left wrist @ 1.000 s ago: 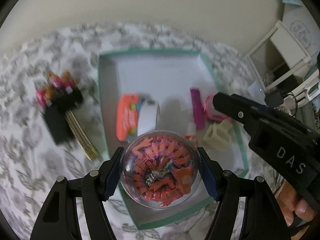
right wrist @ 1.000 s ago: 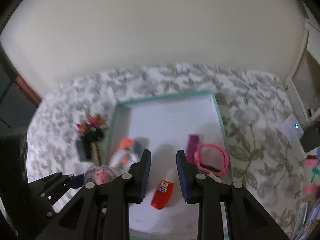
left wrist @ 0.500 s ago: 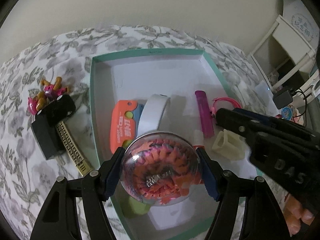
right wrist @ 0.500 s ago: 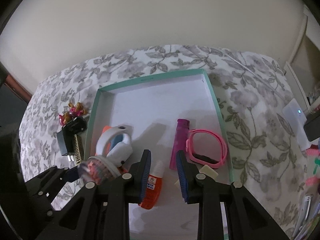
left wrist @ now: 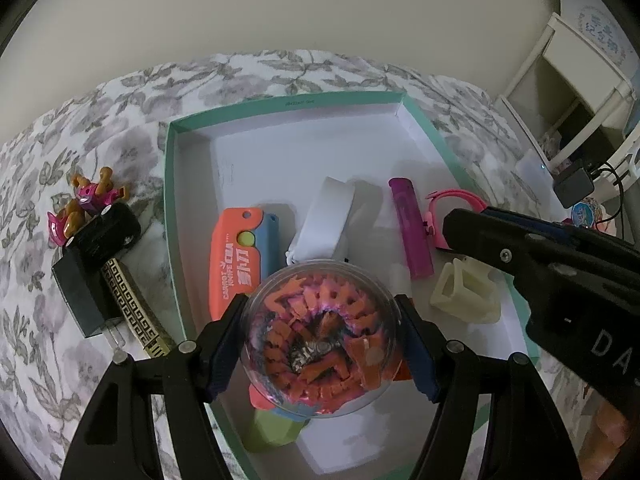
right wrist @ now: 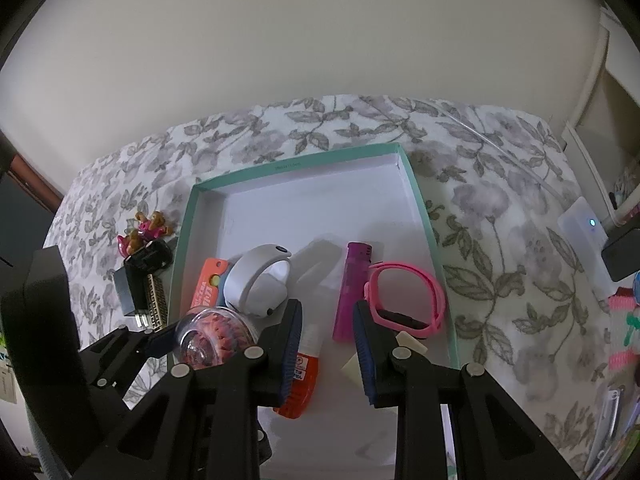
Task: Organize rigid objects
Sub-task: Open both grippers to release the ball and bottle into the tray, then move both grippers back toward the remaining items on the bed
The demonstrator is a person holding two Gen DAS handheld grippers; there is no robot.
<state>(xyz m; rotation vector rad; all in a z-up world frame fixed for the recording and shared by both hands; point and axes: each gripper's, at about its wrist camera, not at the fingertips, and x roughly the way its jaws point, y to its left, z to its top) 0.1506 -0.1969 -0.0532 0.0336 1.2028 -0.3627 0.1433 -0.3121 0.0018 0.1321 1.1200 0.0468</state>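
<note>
My left gripper is shut on a clear round container of orange and pink pieces and holds it over the near left part of the teal-rimmed white box. The container also shows in the right wrist view. My right gripper is open and empty above the box, over an orange bottle. In the box lie an orange and blue case, a white ring-shaped band, a purple tube, a pink wristband and a cream block.
Left of the box on the floral cloth lie a black charger, a gold patterned bar, a black toy car and a pink-brown figure. A white shelf and small clutter stand at the right.
My left gripper has carried the container lower and nearer over the box. My right gripper has also come down closer to the box and stays open.
</note>
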